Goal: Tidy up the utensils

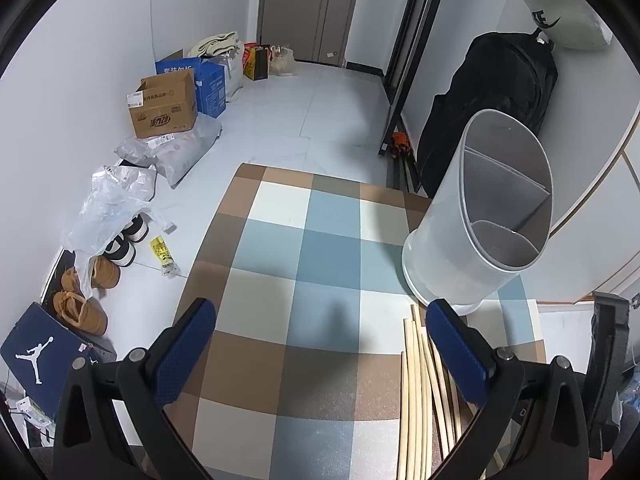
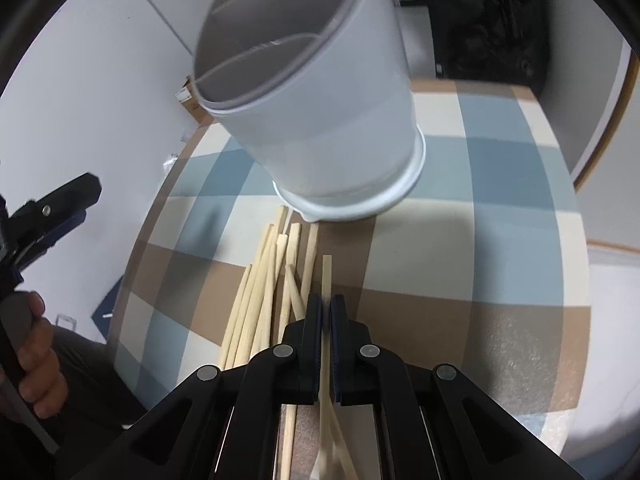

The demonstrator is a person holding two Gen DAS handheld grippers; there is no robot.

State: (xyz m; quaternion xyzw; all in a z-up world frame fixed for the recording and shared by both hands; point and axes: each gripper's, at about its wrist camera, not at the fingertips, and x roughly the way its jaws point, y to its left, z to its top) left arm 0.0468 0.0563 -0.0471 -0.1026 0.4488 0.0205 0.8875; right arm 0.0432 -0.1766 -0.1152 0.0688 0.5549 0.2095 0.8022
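Right gripper point(image 2: 326, 312): jaws pinching single chopstick point(image 2: 327, 276) at 6 o'clock of white divided holder point(image 2: 320, 120) on checked bench point(image 2: 480, 240). Left gripper point(image 1: 320, 340): jaws spread, empty. Advice: keep pinch firm, lift stick clear of pile point(image 2: 260, 280), tip upright, drop into one compartment.

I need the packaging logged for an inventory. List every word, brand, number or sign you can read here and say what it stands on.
Jumpman silhouette logo, no words: navy shoe box on the floor.
"E", only part of a larger word: pale bag above the black backpack.
Chinese characters, too blurred to quote: brown cardboard box.
White Chinese characters, partly hidden: blue box.
Yellow packet: print too small.
White utensil holder, chopsticks: no text.
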